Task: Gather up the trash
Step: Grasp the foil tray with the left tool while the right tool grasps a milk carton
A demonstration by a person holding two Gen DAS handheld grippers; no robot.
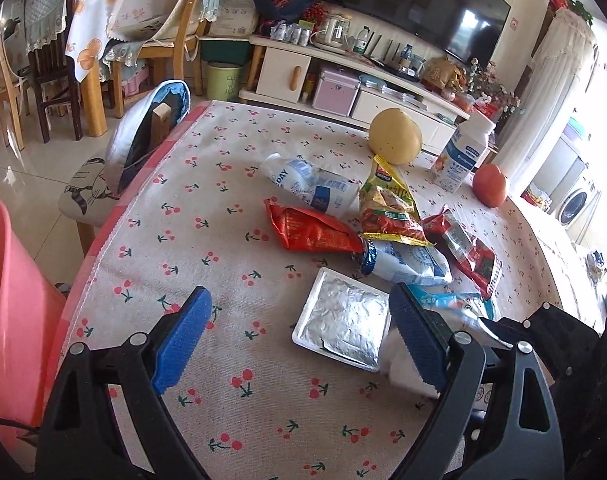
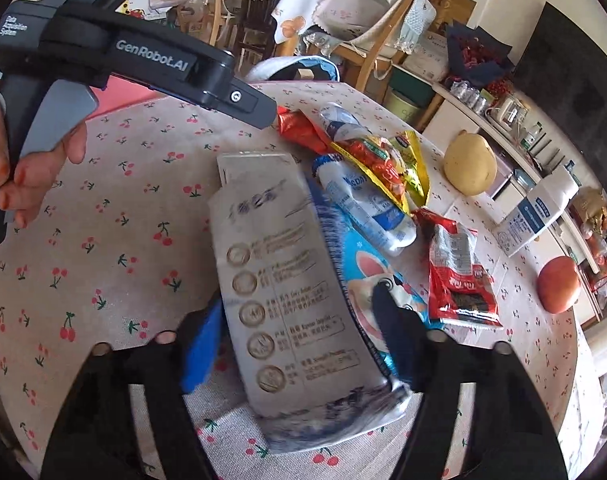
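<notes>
Trash is lying scattered over the middle of the cherry-print tablecloth (image 1: 231, 184): a red snack wrapper (image 1: 311, 232), a yellow and red snack bag (image 1: 387, 208), two squeezed white and blue pouches (image 1: 315, 188), a red seaweed packet (image 1: 469, 256) and a silver foil tray (image 1: 343, 320). Nearest the person, a grey-white printed pouch (image 2: 287, 280) is lying over a blue cartoon wrapper (image 2: 367, 268).

The right gripper (image 2: 303, 344) is reaching down over the grey-white pouch, which is sitting between its fingers. The jaws are standing partly apart around it, and I cannot tell for sure whether the pads are pressing on it yet; they look apart from its edges. The left gripper (image 1: 303, 336) is hovering above the tablecloth beside the foil tray, jaws wide apart and holding nothing. In the right wrist view a hand (image 2: 35, 172) is gripping its handle.

To do this pick well, the right fingers should be closing squarely across the pouch's width, low enough to catch the flat film rather than skating over it. The blue wrapper underneath may be coming along too, which is fine for trash. A pink bin (image 1: 11, 320) is standing at the table's edge on the left and looks the likely drop point. The pear (image 1: 395, 136), tomato (image 1: 490, 185) and upright white bottle (image 1: 461, 156) are probably not trash and should be staying put.
</notes>
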